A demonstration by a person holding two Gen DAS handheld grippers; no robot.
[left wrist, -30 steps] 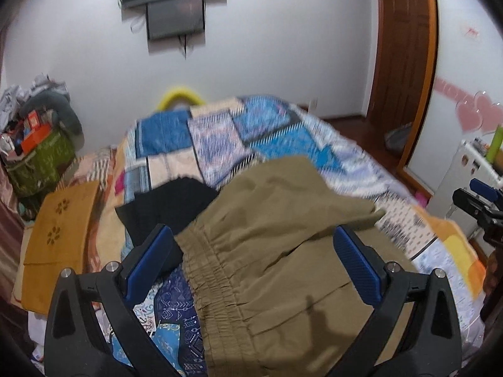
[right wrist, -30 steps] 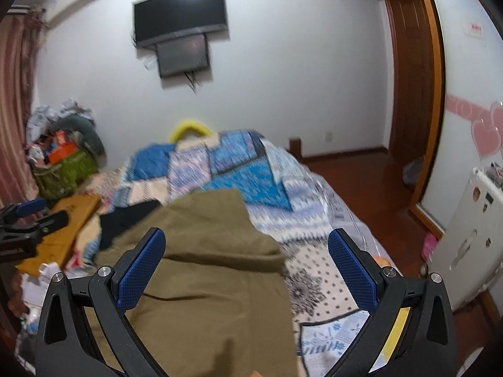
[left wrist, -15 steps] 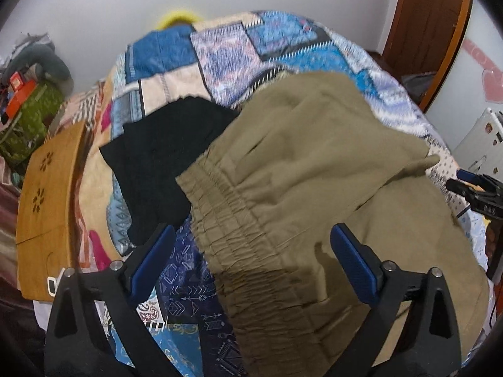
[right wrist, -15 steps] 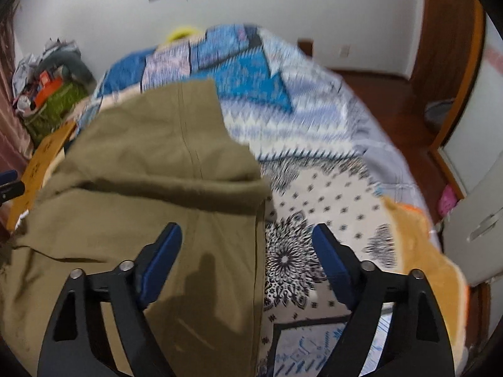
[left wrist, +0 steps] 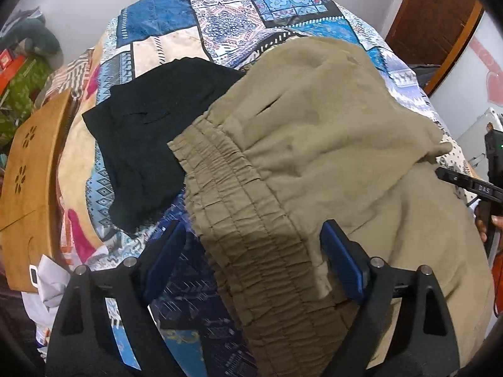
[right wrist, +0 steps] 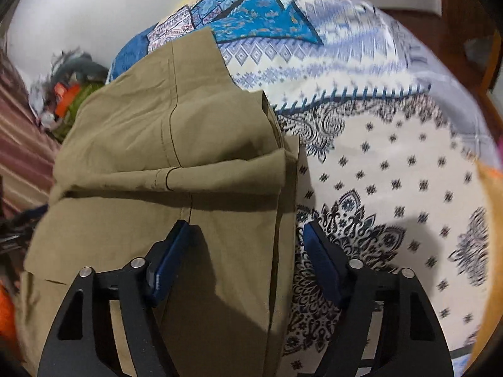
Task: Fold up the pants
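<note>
Olive pants (left wrist: 314, 144) lie partly folded on a patchwork bedspread (left wrist: 201, 19). In the left wrist view their gathered elastic waistband (left wrist: 239, 220) runs between the blue pads of my left gripper (left wrist: 253, 253). Its jaws are closing and do not press the cloth. In the right wrist view the same pants (right wrist: 132, 144) show a folded-over leg. Their right side edge (right wrist: 283, 220) lies between the pads of my right gripper (right wrist: 245, 251), whose jaws are also closing without pinching the cloth. The right gripper (left wrist: 471, 185) shows at the right edge of the left wrist view.
A black garment (left wrist: 151, 144) lies on the bed left of the waistband, partly under it. A wooden board (left wrist: 28, 182) sits at the bed's left side, with a clutter pile (right wrist: 66, 94) by the wall. A brown door (left wrist: 440, 15) and a white cabinet (left wrist: 478, 132) stand at the right.
Both grippers came down close over the pants and tipped to look down at the bed. Their jaws narrowed, the right more than the left. The wall and television left view.
</note>
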